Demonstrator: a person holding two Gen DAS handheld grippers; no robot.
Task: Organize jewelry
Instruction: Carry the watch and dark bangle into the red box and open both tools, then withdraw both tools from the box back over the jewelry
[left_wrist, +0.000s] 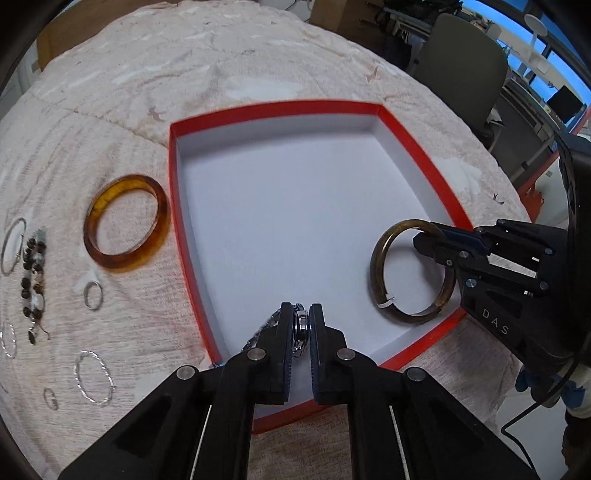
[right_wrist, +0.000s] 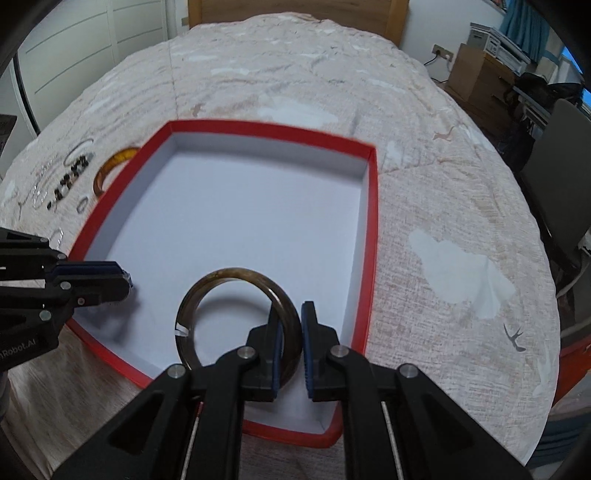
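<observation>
Bedroom-cum-office backdrop: pale patterned bedspread (right_wrist: 424, 206) underneath, wooden headboard (right_wrist: 295, 14) beyond, grey office chair (left_wrist: 461, 62) off to one side. Red-rimmed box (left_wrist: 280, 110) with a white floor straight ahead of both sets of jaws, nothing yet lying loose on that floor.

Left gripper (left_wrist: 303, 314) pinched nearly shut on a silver metal watch (left_wrist: 301, 328), case between the pads, link band trailing down to the left of the jaws over the near-left corner of the box. Right gripper (right_wrist: 293, 325) also narrowed, clamped on the rim of a dark brown bangle (right_wrist: 236, 314), ring standing out ahead and to the left of the jaws, above the box's near-right area (whether its lower edge already touches the white floor: cannot tell).

Left of the left jaws, outside the box on the bedspread: amber bangle (left_wrist: 125, 223) just beside the red wall, then a dark beaded bracelet (left_wrist: 34, 273), a small silver ring (left_wrist: 92, 294) and thin silver hoops (left_wrist: 92, 376) further out.

Step in hand, by the look of it: delivering two pieces into the box at once. Next move likely calls for lowering each piece to the floor, keeping watch and bangle apart, then easing the jaws open and lifting straight away without dragging. Afterwards, back leftward for the amber bangle and the small pieces (thin hoops probably tricky to pinch off soft cloth).
</observation>
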